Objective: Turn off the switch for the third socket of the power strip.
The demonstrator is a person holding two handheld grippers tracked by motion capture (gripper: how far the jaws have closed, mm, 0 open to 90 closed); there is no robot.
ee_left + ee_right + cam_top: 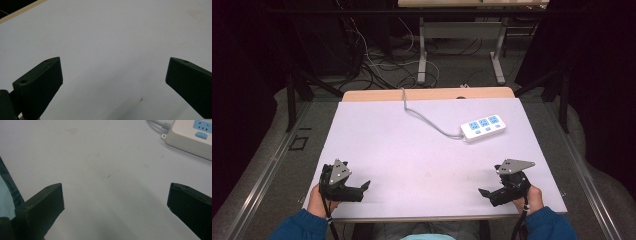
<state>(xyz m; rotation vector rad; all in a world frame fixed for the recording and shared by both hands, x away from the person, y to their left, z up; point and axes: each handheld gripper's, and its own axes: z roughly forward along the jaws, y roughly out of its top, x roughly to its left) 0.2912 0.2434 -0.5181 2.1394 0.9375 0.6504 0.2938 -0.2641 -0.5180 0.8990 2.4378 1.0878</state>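
While both grippers rest at the near edge of the table point(377, 145) with nothing between their jaws, I treat the white power strip point(482, 128) as the work item, since it is the one object on the surface. It lies on the far right part of the table, well apart from both grippers, with three blue socket faces up and its grey cable point(427, 120) running off over the far edge.

The left gripper point(364, 186) has its jaws spread wide over bare tabletop. The right gripper point(483, 192) is likewise spread wide; in the right gripper view the power strip sits ahead and to the right of the jaws.

For the approach, I judge the right gripper the better choice, being nearer. I advance it forward, turn it so the jaws straddle the strip's short width, and keep clear of the cable end. I hold the left gripper ready to steady the cable if the strip slides.
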